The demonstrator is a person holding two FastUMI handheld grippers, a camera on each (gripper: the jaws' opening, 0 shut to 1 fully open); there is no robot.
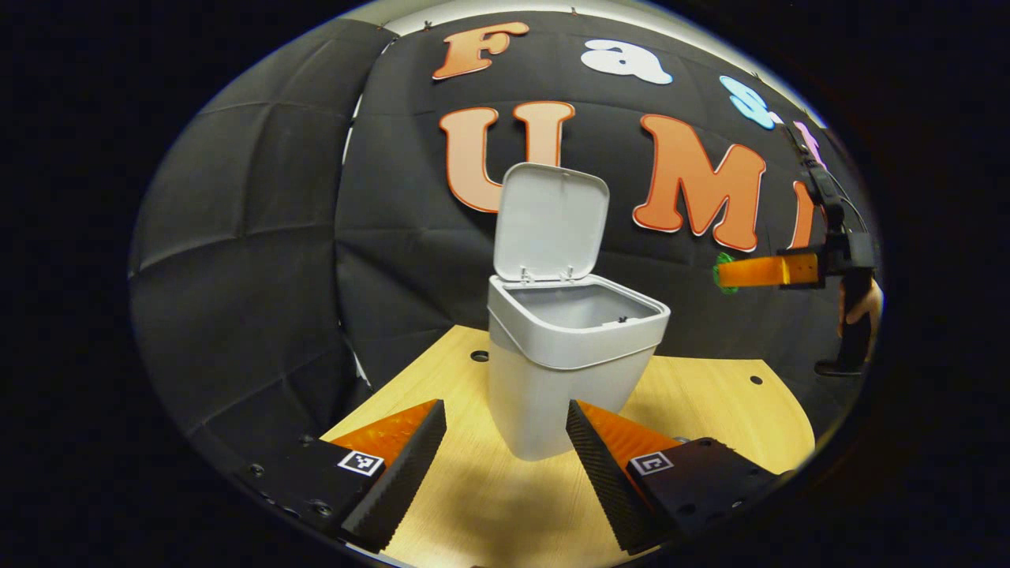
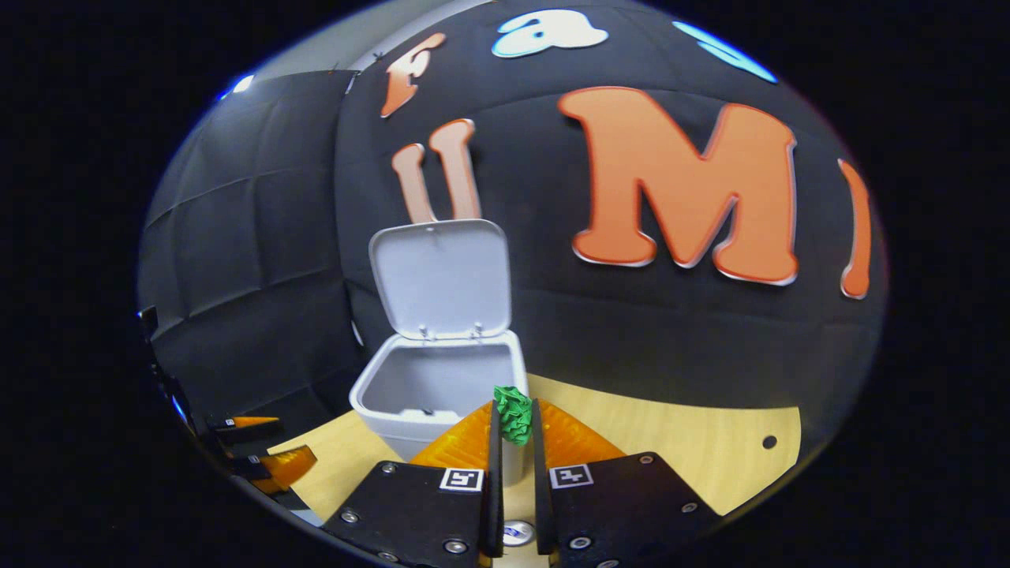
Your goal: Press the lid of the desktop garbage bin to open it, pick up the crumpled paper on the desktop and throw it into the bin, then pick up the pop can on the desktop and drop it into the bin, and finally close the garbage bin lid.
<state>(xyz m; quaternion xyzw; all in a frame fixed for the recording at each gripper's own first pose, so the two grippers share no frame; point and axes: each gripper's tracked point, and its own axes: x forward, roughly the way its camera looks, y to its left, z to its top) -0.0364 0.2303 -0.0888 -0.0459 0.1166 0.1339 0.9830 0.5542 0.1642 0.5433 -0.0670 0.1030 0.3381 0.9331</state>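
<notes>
Left gripper view looks level across the pale wooden surface at the white plastic desktop garbage bin, which stands upright straight ahead of you with its hinged white lid swung up and back, the mouth open. Your left gripper sits low over the surface, its fingers spread wide with nothing between them; the bin's base shows in the gap, farther off and not touched. High on the right side, your right gripper reaches in sideways, raised well above the surface and off to the side of the bin's rim, a hand partly visible behind it. A bit of the crumpled green paper pokes out at its tip.

Right gripper view looks down from above and in front of the bin, so you see into its open mouth; what lies at the bottom I cannot tell. Your right fingers are drawn close together and pinch the green paper between them, the wad held just before the bin's near rim. At the lower left edge, the left gripper appears low beside the bin.
</notes>
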